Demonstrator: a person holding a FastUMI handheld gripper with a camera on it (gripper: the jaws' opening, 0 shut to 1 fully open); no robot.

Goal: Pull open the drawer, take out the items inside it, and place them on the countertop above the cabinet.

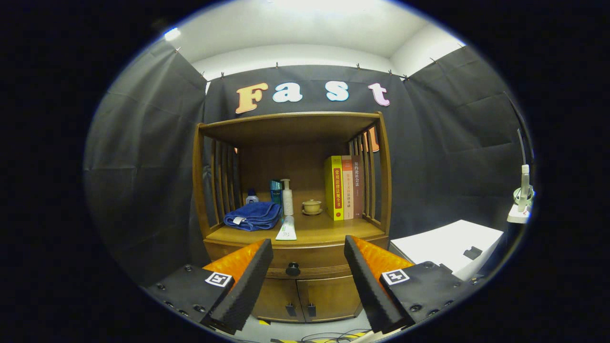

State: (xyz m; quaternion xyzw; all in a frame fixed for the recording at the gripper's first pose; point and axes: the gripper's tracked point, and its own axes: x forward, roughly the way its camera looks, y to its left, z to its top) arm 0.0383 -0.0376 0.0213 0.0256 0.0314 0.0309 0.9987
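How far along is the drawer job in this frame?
Nothing looks done: the drawer is shut, its knob untouched. In hand: the gripper is open, fingers apart, short of the knob. Left: pull it open and move whatever is inside onto the countertop.

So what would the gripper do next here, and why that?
Probably move straight forward toward the drawer knob. The drawer looks shut, and its dark knob sits beyond the gripper, in line with the gap between the open fingers, which hold nothing. The items inside can't be reached until that knob is gripped and pulled.
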